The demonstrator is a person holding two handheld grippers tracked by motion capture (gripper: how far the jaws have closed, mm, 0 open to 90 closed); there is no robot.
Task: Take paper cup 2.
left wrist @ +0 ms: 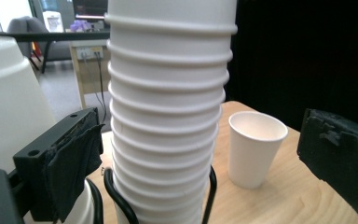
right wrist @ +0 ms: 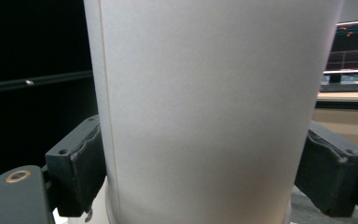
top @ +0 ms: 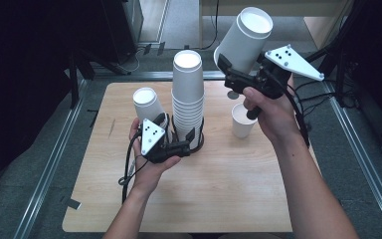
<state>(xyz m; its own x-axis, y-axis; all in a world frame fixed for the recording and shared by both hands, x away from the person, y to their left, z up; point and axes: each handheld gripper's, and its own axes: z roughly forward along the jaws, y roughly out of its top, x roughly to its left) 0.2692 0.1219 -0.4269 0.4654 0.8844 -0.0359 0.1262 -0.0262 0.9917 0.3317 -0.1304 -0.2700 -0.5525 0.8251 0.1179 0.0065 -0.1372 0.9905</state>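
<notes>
High view: two grippers and four sets of paper cups are counted around one landmark, the tall stack of nested cups (top: pixel 188 97) standing upside down in a black wire holder (top: pixel 199 142) on the wooden table (top: pixel 189 199). Nearest the camera, the left gripper (top: pixel 194 139) is held at the foot of the stack, its jaws spread on either side of the stack; in the left gripper view neither pad (left wrist: pixel 74 154) is seen to touch the cups. Just left of the stack an upturned cup (top: pixel 148 103) is partly hidden behind the left gripper, and its base is cut off from sight. Right of the stack, a single cup (top: pixel 241 120) is stood mouth up on the table. Farther off, above and to the right of the stack, the lifted cup (top: pixel 243 40) is pinched across its wall by the right gripper (top: pixel 226 74), clear of the table. Its long axis is tilted, with the closed bottom pointed up and away and the mouth down toward the gripper. In the right gripper view the cup's rim is cut off, and whether it is one cup or several cannot be told.
</notes>
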